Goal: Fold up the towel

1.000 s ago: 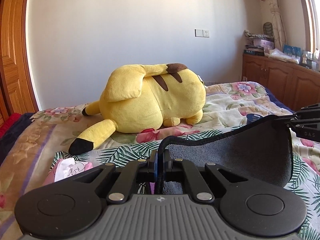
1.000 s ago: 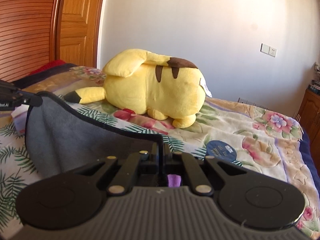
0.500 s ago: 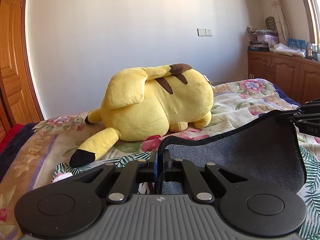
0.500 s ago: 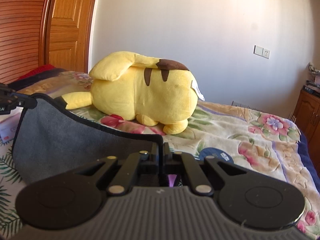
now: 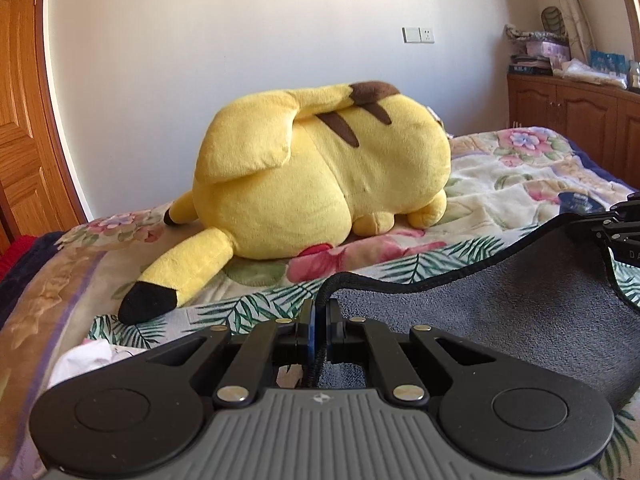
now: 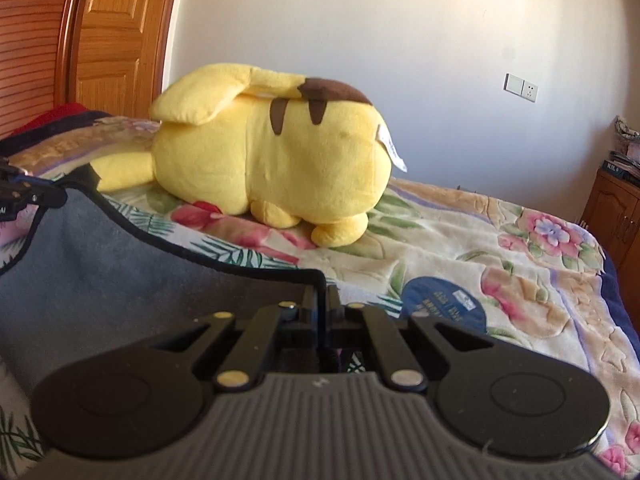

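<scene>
A grey towel with a black hem (image 5: 500,320) hangs stretched between my two grippers above the bed. My left gripper (image 5: 319,312) is shut on the towel's left corner. My right gripper (image 6: 321,300) is shut on the right corner of the towel (image 6: 100,280). The right gripper also shows at the right edge of the left wrist view (image 5: 616,228), and the left gripper at the left edge of the right wrist view (image 6: 24,196). The towel's lower part is hidden behind the gripper bodies.
A big yellow plush toy (image 5: 320,184) lies on the floral bedspread (image 6: 500,248) just beyond the towel. A blue round label (image 6: 444,304) lies on the bed to the right. A wooden door (image 6: 116,32) stands left, a wooden cabinet (image 5: 580,120) right.
Both grippers have moved forward toward the plush toy with the towel held between them; the toy looks larger and closer now. Both stay shut on the corners.
</scene>
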`<act>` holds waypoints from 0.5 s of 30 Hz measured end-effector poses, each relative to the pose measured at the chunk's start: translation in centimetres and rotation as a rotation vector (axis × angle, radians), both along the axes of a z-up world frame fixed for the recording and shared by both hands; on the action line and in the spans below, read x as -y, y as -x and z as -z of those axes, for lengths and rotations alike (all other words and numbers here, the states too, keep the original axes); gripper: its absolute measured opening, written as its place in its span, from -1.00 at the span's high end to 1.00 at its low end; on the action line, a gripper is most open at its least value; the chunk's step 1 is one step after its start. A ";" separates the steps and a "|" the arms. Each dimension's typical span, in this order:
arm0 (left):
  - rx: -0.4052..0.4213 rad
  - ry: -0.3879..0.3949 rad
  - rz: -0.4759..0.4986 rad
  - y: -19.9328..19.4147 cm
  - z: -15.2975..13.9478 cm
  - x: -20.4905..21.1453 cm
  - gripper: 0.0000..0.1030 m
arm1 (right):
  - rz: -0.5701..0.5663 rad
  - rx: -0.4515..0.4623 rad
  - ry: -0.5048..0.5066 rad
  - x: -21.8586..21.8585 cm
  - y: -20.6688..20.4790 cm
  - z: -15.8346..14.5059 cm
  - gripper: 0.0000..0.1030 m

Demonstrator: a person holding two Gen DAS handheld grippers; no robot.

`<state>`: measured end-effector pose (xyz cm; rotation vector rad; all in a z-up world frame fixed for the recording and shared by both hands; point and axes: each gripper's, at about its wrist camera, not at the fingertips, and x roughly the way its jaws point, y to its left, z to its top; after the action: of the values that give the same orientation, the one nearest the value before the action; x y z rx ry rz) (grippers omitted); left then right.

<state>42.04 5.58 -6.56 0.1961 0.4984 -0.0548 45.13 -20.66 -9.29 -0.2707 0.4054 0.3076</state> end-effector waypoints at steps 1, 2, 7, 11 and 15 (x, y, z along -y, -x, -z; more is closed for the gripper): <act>-0.004 -0.001 0.000 -0.1 0.4 0.0 1.00 | -0.001 -0.004 0.007 -0.1 -0.2 0.4 0.93; -0.009 -0.001 0.000 -0.3 0.8 0.0 1.00 | -0.004 -0.011 0.012 -0.3 -0.3 0.8 0.93; -0.045 -0.001 -0.013 -0.8 2.4 0.0 1.00 | -0.005 -0.061 -0.006 -0.4 -0.7 2.6 0.91; -0.049 0.006 -0.014 -0.5 2.5 0.1 0.79 | -0.005 -0.067 -0.021 -0.3 -0.3 3.0 0.74; -0.036 0.013 -0.014 -0.1 1.8 0.4 0.62 | -0.001 -0.059 -0.017 -0.2 0.1 2.5 0.65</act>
<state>42.19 5.17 -8.35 0.1794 0.5357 -0.0475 45.04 -20.51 -11.83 -0.2458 0.4606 0.3208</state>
